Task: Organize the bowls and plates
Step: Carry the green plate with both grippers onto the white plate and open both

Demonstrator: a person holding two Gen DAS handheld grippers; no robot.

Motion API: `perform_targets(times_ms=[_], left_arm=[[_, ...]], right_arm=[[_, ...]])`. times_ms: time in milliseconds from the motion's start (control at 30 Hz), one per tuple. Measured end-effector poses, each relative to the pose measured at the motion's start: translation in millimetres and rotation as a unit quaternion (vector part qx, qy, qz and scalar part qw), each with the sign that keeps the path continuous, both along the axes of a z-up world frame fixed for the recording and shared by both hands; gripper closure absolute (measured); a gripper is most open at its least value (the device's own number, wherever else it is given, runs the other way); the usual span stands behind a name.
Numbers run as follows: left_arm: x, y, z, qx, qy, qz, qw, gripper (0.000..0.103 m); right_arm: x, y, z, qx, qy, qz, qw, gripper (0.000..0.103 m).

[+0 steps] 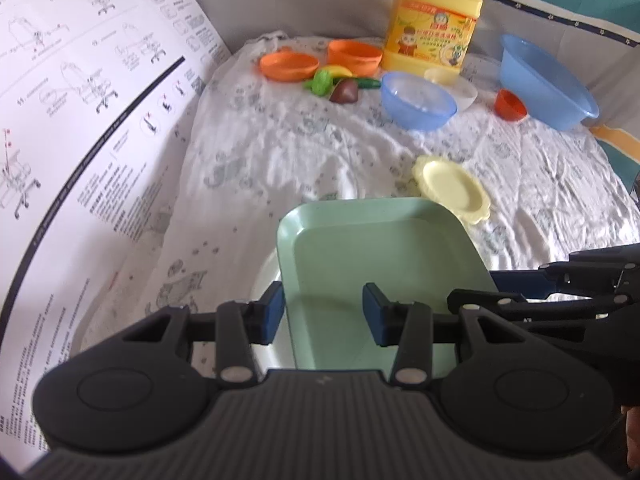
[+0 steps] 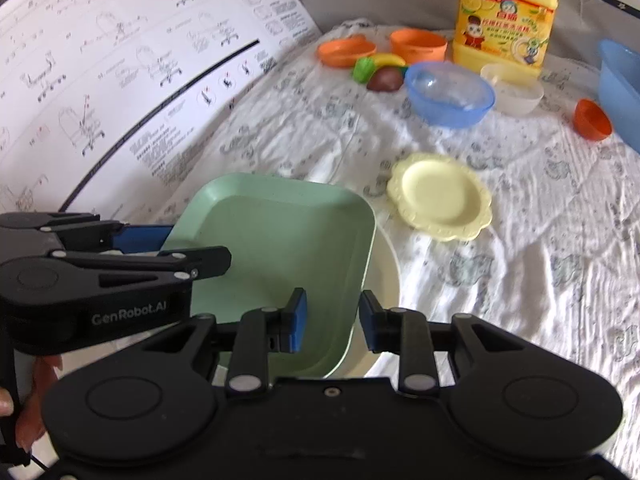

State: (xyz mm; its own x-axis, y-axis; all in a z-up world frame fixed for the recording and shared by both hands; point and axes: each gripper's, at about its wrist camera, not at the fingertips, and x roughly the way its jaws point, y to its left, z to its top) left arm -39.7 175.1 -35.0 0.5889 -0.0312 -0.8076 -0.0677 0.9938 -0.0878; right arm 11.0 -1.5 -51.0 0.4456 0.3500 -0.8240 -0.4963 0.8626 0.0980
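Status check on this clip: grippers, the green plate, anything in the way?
Left gripper and right gripper each straddle an edge of the green square plate. Plate sits over a white round plate. Yellow scalloped plate lies close beside.

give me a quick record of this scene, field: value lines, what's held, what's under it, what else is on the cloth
held: green square plate, left gripper on its left rim, right gripper on its right rim
under it: white round dish, partly hidden
nearest loose item: yellow scalloped plate, flat on the cloth
bowls at back: blue bowl, small orange bowl, large blue basin
other: yellow detergent jug, toy fruit
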Motion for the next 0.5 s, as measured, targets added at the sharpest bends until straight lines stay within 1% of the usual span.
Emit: perform_targets(times_ms=[267, 500], left_arm=[[3, 2, -16, 0.003, 0.012, -0.006, 0.9999, 0.061], [7, 3, -21, 0.001, 0.019, -0.005, 0.9998, 0.061]], right_arm=[[5, 2, -14, -0.009, 0.017, 0.004, 1.000, 0.073], [8, 2, -19, -0.008, 0.027, 0.006, 1.000, 0.073]])
